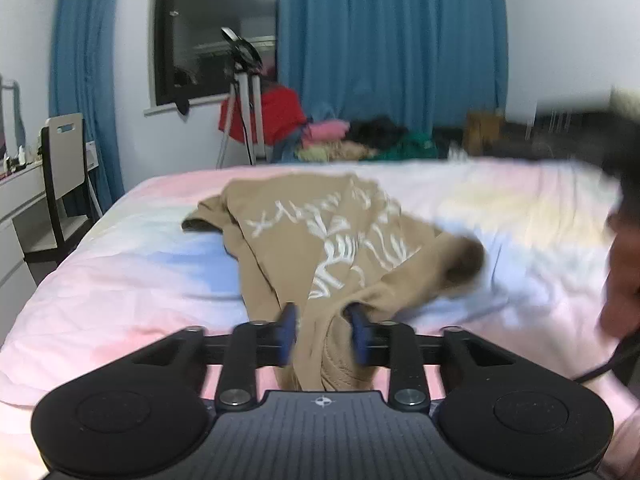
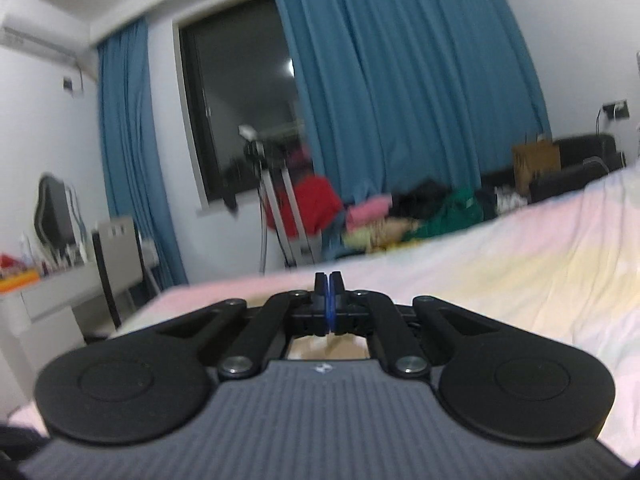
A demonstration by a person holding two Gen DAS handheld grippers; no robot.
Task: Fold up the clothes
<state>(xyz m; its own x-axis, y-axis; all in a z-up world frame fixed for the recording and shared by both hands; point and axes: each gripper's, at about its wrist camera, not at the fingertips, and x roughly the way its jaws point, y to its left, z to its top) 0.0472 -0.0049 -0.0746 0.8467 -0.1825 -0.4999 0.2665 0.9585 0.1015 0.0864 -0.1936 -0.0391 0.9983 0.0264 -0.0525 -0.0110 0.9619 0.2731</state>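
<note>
A tan sweatshirt [image 1: 320,240] with white lettering lies crumpled on the pastel bed sheet [image 1: 120,280] in the left wrist view. Its near end runs between the blue pads of my left gripper [image 1: 324,332], whose jaws stand apart around the cloth without squeezing it. My right gripper [image 2: 328,282] points level over the bed, its blue pads pressed together with nothing visible between them. A sliver of tan cloth [image 2: 320,346] shows beneath its linkage. A blurred dark shape and a hand [image 1: 620,280] sit at the right edge of the left wrist view.
A heap of coloured clothes [image 1: 340,140] lies beyond the bed's far edge, under blue curtains [image 1: 380,40]. A tripod [image 1: 244,112] stands by the dark window. A chair [image 1: 64,172] and a white desk [image 1: 20,192] stand left of the bed.
</note>
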